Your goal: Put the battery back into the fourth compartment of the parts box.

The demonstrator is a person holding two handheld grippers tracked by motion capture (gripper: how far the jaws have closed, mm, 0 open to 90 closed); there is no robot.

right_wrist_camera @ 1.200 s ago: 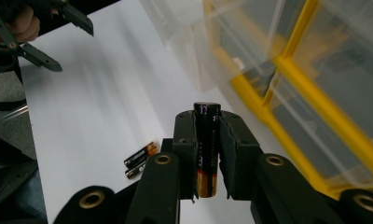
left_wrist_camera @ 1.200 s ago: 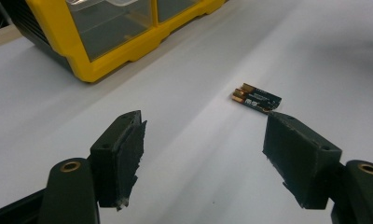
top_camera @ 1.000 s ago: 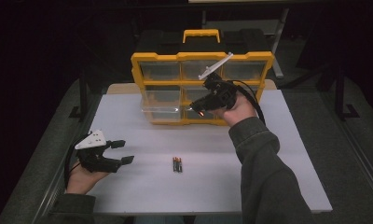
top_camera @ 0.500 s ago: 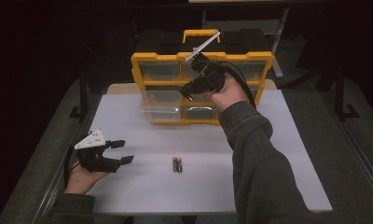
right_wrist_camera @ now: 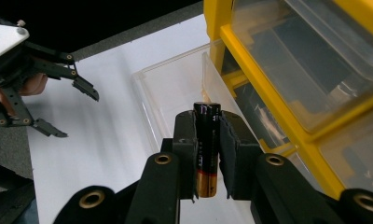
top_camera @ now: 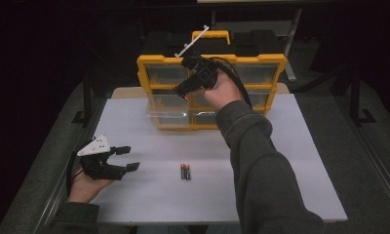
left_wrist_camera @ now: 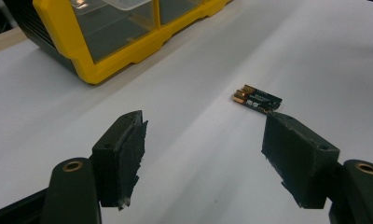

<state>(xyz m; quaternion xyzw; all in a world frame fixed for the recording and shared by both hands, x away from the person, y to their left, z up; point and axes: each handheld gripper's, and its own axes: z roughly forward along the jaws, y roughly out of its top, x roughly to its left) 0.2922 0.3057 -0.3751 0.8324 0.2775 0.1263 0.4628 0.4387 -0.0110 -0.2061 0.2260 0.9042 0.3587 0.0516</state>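
Observation:
My right gripper (top_camera: 182,92) is held up in front of the yellow drawer organizer (top_camera: 143,73), shut on a black and copper battery (right_wrist_camera: 206,140) that stands upright between its pads. Below it a clear drawer (right_wrist_camera: 166,88) is pulled out of the organizer's lower left row (top_camera: 167,118). Two more batteries (top_camera: 185,171) lie side by side on the white tabletop; the left gripper view has them just past its right jaw (left_wrist_camera: 258,98). My left gripper (top_camera: 129,157) rests low at the table's left edge, open and holding nothing (left_wrist_camera: 205,130).
The organizer (right_wrist_camera: 268,60) has several clear drawers, the others pushed in, and a yellow handle on top. The white tabletop (top_camera: 290,161) stretches right of the person's sleeve. The left gripper (right_wrist_camera: 77,114) appears far off in the right gripper view. Dark floor surrounds the table.
My right gripper, still shut on the battery, has risen and shifted left across the organizer's front. The left gripper and the two batteries on the table have stayed put.

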